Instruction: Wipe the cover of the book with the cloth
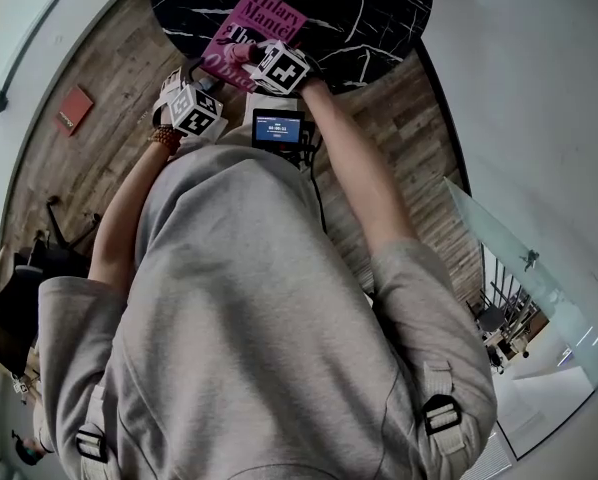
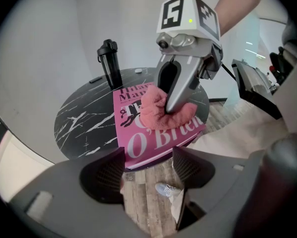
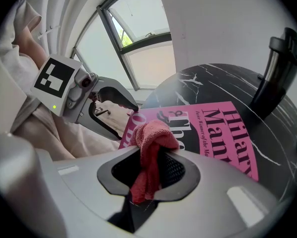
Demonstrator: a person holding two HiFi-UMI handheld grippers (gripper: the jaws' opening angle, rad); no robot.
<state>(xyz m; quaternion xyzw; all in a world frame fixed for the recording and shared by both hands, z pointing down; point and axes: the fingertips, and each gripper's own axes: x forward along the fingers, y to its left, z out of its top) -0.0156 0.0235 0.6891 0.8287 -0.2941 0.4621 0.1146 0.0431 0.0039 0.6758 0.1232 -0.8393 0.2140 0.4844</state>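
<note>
- Far left in the head view, a flat red thing (image 1: 74, 108) lies on the wooden floor, well apart from the counter.
- My left claw (image 2: 148, 168) has its jaws spread wide and nothing clamped. Through the gap I see only floorboards and a pale shoe (image 2: 167, 189). The near corner of the book sits just past the tips, close to the left-hand jaw. I cannot tell from here whether that jaw touches it.
- The counter (image 2: 84, 118) is round, black with white veining.
- The book (image 2: 138, 148) lies flat on the counter's near side, pink cover up, large white and black lettering showing. Its near corner reaches the rim on my side.
- The cloth (image 2: 156, 108) is salmon-red and bunched into a wad. It is pressed down on the middle of the cover, over part of the title.
- My right claw (image 3: 147, 158) has its jaws closed on the cloth. In the right gripper view a fold bulges out past the tips and a tail hangs down between the jaws. From the left gripper view it slants down from above, tips buried in the wad on the book.
- A black bottle (image 3: 280, 68) stands upright on the counter, near the book's far edge.
</note>
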